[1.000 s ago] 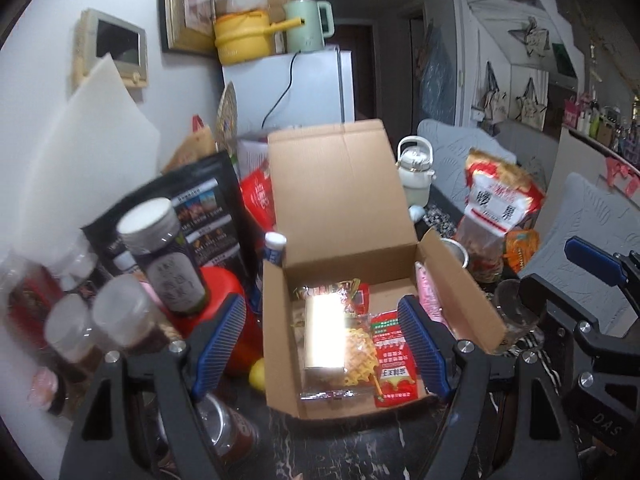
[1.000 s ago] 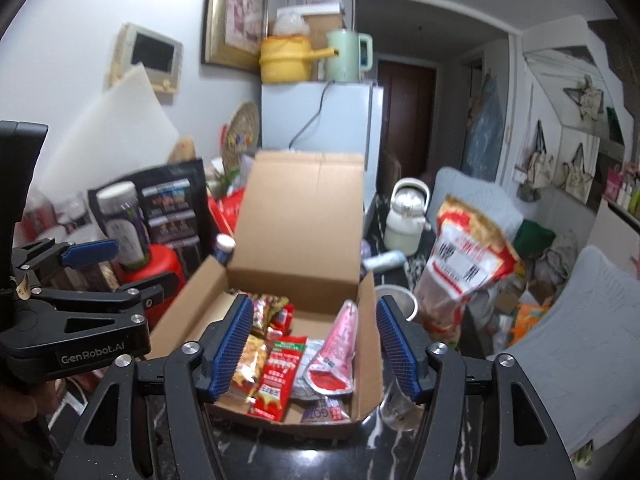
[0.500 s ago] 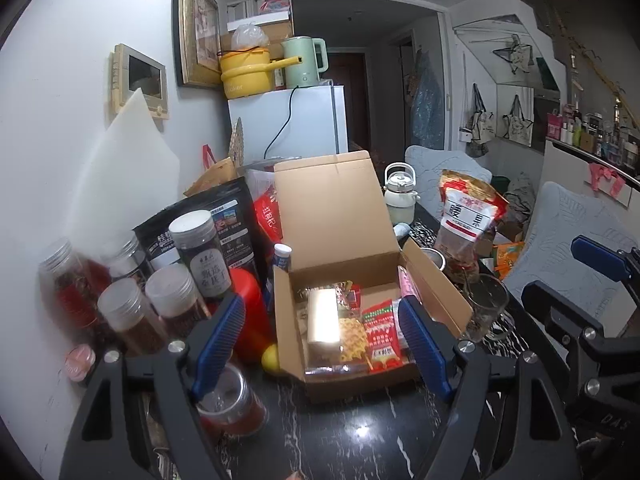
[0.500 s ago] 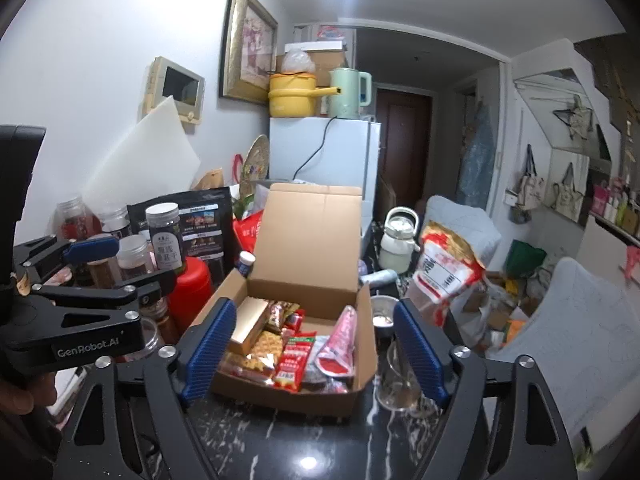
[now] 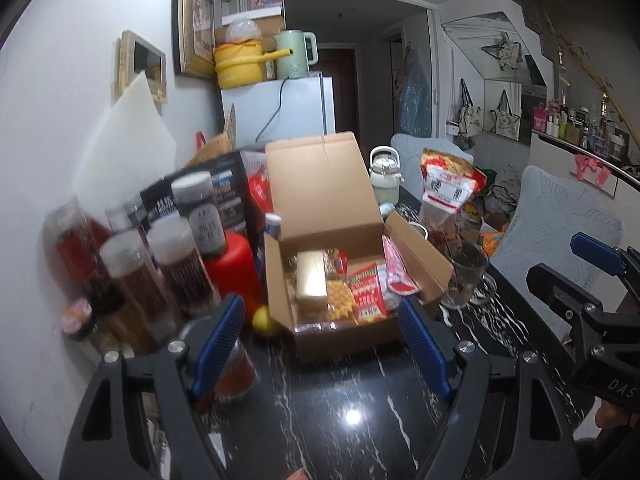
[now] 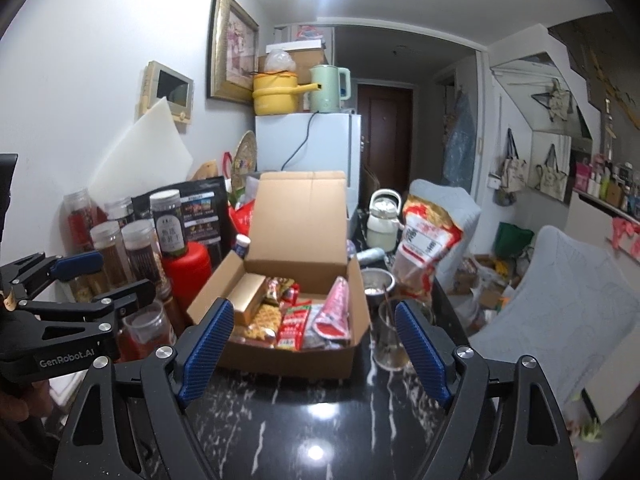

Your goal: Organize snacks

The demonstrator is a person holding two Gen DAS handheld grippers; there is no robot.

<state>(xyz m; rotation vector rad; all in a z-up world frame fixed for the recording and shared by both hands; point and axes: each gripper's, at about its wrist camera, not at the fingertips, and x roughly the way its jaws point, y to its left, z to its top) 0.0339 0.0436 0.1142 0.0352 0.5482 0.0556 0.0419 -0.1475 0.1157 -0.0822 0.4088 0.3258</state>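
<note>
Both hand-held grippers hung over the near edge of the black white-veined marble table, and neither had anything in it. On the left gripper the jaws stood wide, blue ribbed pads apart with bare tabletop between them. Same story for the right gripper: jaws spread wide, nothing between the pads, the box framed beyond the gap.

That open brown cardboard box sat on the table past the near edge, lid flap standing upright at its back. Inside, the snacks were packed side by side: a gold rectangular packet towards the left wall, a clear bag of yellow waffle-pattern biscuits in front of it, a red printed sachet in the middle, a pink-and-red pouch leaning by the right wall.

Left of the box, along the wall edge of the table, a red plastic canister stood just beside it, with clear jars with pale lids crowded behind. A small yellow round fruit lay by the box's near left corner. On the right side stood an empty clear glass mug, and beyond it a tall red-and-clear bag of snacks, upright, well apart from the box.
</note>
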